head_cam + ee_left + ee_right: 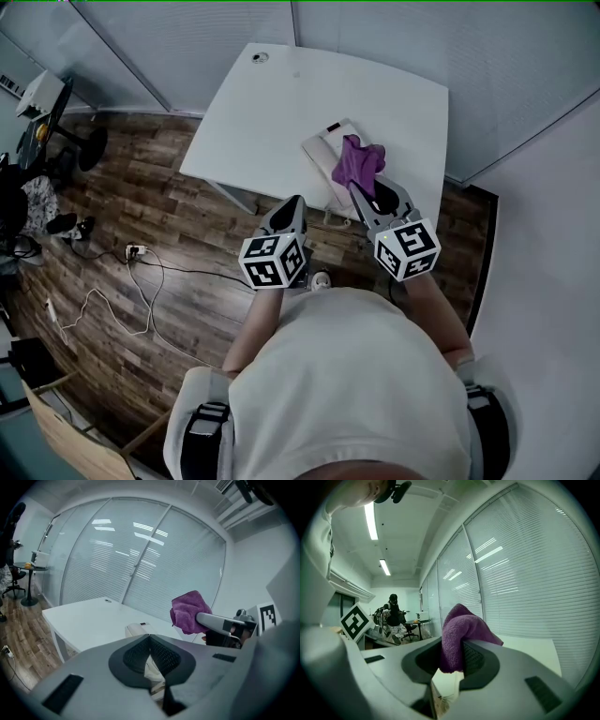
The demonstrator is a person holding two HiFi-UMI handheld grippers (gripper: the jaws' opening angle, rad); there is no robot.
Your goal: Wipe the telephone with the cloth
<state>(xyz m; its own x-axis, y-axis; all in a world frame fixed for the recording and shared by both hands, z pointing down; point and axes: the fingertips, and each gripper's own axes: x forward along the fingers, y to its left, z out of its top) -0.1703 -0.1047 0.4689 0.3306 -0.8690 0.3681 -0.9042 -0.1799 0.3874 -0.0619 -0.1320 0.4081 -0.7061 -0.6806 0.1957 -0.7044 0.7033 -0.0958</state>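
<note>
While the left gripper (292,208) hangs just off the near edge of the white table (262,122), its jaws stand pressed together with nothing between them; its own view shows the black ribbed pads (161,654) meeting at the tip. The right gripper (361,194) is clamped on a purple cloth (360,161), and in the right gripper view a bunched fold of that cloth (461,630) rises out from between the two pads.

The telephone (325,152), a white desk set, lies on the table near the edge closest to the person, towards the table's right half. From the head view the cloth overlaps the telephone's right side, but whether it touches the set cannot be told there. In the left gripper view the telephone (137,629) shows just past the closed tip, and the cloth (189,611) is held up in the air to its right by the other gripper (200,619).

A round cable port (260,57) sits at the table's far corner. Glass walls with blinds (375,37) stand behind the table. On the wooden floor (141,216) to the left lie a power strip (135,250) and loose cables (141,300). Further left stands an office chair (66,131).
</note>
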